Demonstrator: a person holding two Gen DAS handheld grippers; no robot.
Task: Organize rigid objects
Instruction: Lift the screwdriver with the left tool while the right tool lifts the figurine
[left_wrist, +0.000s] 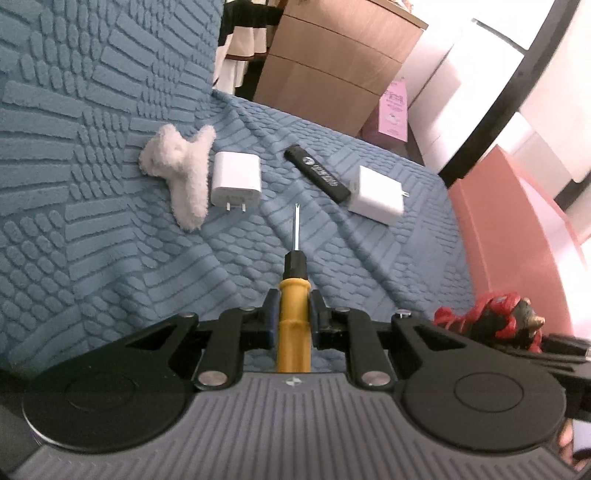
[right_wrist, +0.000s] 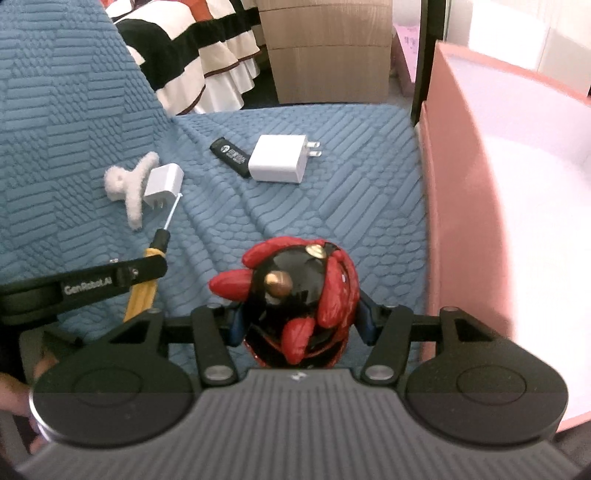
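My left gripper (left_wrist: 294, 295) is shut on a yellow-handled screwdriver (left_wrist: 294, 314), its metal tip pointing forward over the blue textured sofa cover (left_wrist: 110, 240). My right gripper (right_wrist: 301, 314) is shut on a red and black figurine (right_wrist: 299, 295), beside the pink box (right_wrist: 498, 184) on its right. The screwdriver (right_wrist: 155, 258) and left gripper also show at left in the right wrist view. On the cover lie a fluffy white hair claw (left_wrist: 181, 173), a small white charger (left_wrist: 236, 181), a black lighter (left_wrist: 317, 171) and a larger white charger (left_wrist: 376, 195).
The pink box (left_wrist: 517, 229) stands at the right edge of the sofa. A wooden cabinet (left_wrist: 332, 66) and a striped black-and-white fabric (right_wrist: 192, 48) are behind the sofa. A dark pole (right_wrist: 424, 55) rises by the box.
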